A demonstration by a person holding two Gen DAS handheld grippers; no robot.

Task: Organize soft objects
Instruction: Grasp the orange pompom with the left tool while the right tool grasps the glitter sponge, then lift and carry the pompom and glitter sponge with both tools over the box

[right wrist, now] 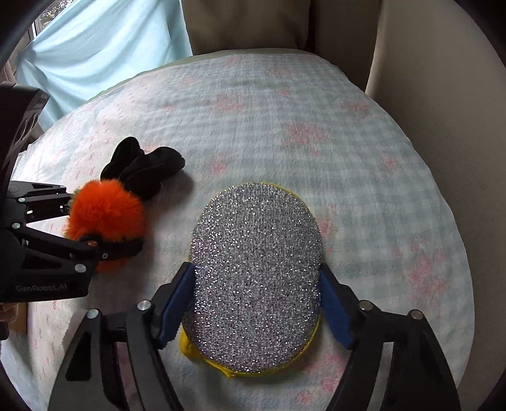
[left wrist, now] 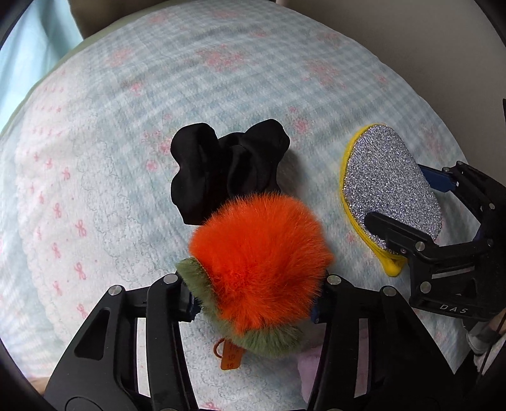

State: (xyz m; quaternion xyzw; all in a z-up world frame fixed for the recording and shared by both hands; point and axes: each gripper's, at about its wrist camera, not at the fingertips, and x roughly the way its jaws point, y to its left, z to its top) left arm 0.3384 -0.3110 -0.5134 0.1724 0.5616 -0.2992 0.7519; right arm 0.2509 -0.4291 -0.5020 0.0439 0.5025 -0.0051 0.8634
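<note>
Here, pompom (left wrist: pixel 259 249) sits between left hand-held gripper (left wrist: pixel 256 297) fingers — sponge (right wrist: pixel 256 278) likewise, right.

It looked like a home, likely a bedroom or sitting room. Beneath the jaws spread a soft quilted cover (right wrist: pixel 363 132) in pale blue check with pink bows and flowers, the kind laid over a bed or cushion. Beyond the jaws rose beige upholstered cushions (right wrist: pixel 341 25), and off to their far left hung a light blue curtain (right wrist: pixel 104 47) beside a sliver of window.
</note>
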